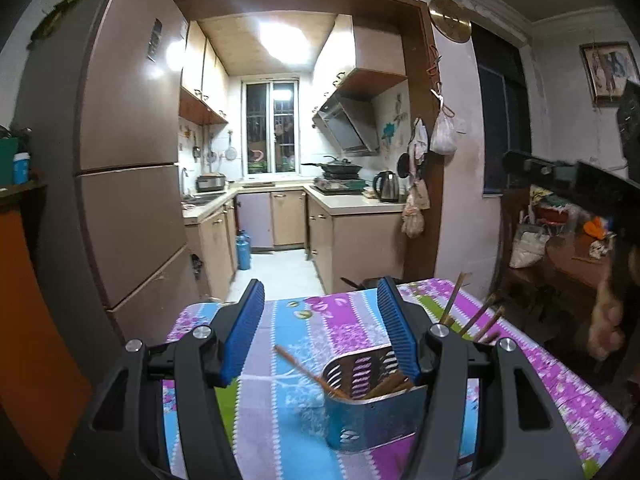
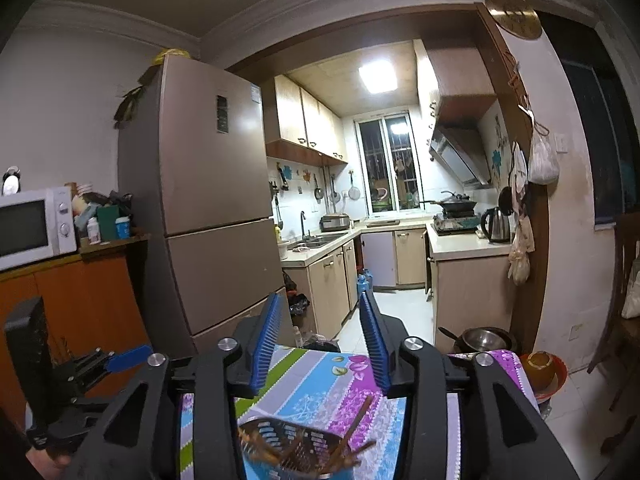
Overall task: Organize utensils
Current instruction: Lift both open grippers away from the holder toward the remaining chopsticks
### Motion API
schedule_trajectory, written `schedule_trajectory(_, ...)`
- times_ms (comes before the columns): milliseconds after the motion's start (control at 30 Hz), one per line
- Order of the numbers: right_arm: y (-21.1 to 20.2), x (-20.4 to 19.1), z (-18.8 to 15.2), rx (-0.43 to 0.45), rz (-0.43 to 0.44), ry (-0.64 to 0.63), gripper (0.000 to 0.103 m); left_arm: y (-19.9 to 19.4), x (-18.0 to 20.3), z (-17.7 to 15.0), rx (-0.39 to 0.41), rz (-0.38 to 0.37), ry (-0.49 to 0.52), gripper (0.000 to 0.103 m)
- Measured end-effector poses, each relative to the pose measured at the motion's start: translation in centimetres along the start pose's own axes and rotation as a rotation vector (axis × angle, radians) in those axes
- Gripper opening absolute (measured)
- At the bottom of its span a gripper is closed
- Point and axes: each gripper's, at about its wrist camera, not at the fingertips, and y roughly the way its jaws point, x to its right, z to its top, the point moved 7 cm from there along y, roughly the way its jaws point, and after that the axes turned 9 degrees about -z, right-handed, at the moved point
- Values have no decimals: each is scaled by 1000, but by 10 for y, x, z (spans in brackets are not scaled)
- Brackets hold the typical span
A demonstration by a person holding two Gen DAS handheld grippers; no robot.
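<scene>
A perforated metal utensil holder (image 1: pixel 372 404) stands on the table with the flowered cloth (image 1: pixel 304 320). Several wooden chopsticks (image 1: pixel 478 316) lean out of it, and one chopstick (image 1: pixel 298 364) pokes out to the left. My left gripper (image 1: pixel 320 285) is open just above the holder, nothing between its blue pads. In the right wrist view the holder (image 2: pixel 296 446) is blurred at the bottom edge, with chopsticks (image 2: pixel 358 420) sticking up. My right gripper (image 2: pixel 321 299) hangs open over it, its pads empty. One of the left gripper's fingers (image 2: pixel 128 354) shows at the left.
The table's far edge faces a kitchen doorway with a tall fridge (image 2: pixel 208 200) at its left. Beyond the table's right corner sit a metal pot (image 2: pixel 484 340) and an orange bowl (image 2: pixel 540 368). A person's hand (image 1: pixel 606 320) is at the right.
</scene>
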Motion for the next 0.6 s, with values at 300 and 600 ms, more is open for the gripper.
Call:
schedule_trajectory(300, -65, -21, -47, 10, 15, -74, 62, -35, 8, -12, 18, 108, 57, 68)
schedule_trajectory(600, -111, -24, -100, -30, -7, -78, 70, -64, 20, -28, 27, 169, 66, 81)
